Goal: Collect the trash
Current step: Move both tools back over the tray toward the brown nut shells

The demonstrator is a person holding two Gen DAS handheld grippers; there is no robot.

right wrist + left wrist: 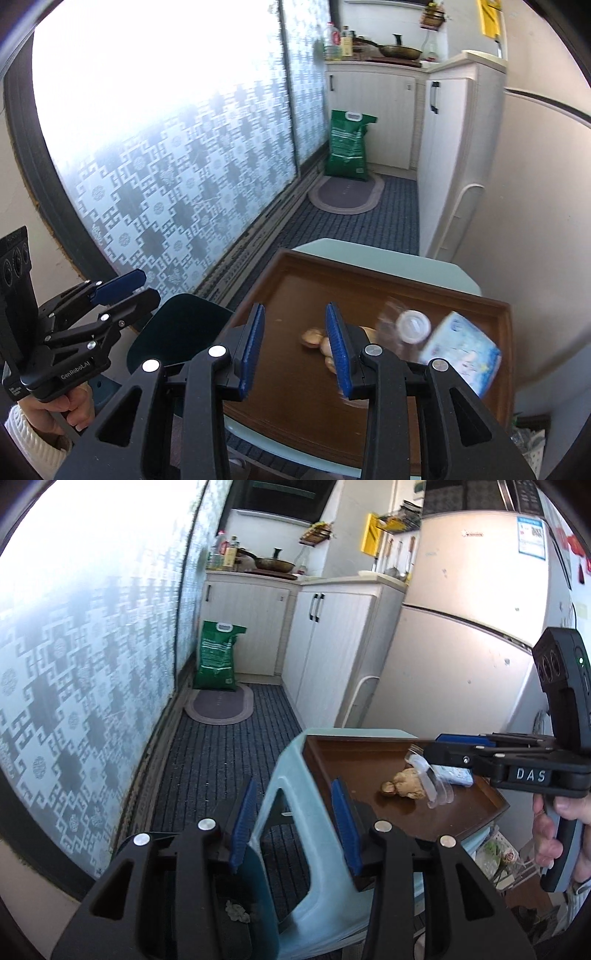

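A brown tray [332,753] [369,280] lies on a pale blue stool [291,775] [369,251]. On it are a knobbly brown lump [402,788] [314,338], a clear plastic bottle [430,781] [410,325] on its side and a blue-white tissue pack [456,775] [461,350]. My left gripper [293,819] [147,286] hangs open and empty over the stool's left edge. My right gripper [295,345] [439,746] is open above the tray, empty, with the lump just past its right finger.
A dark bin [177,332] [266,886] stands left of the stool, with a crumpled scrap [238,910] inside. A patterned glass door [92,664] runs along the left. Beyond are a green sack [218,657], an oval mat [219,705], white cabinets [332,646] and a fridge [461,609].
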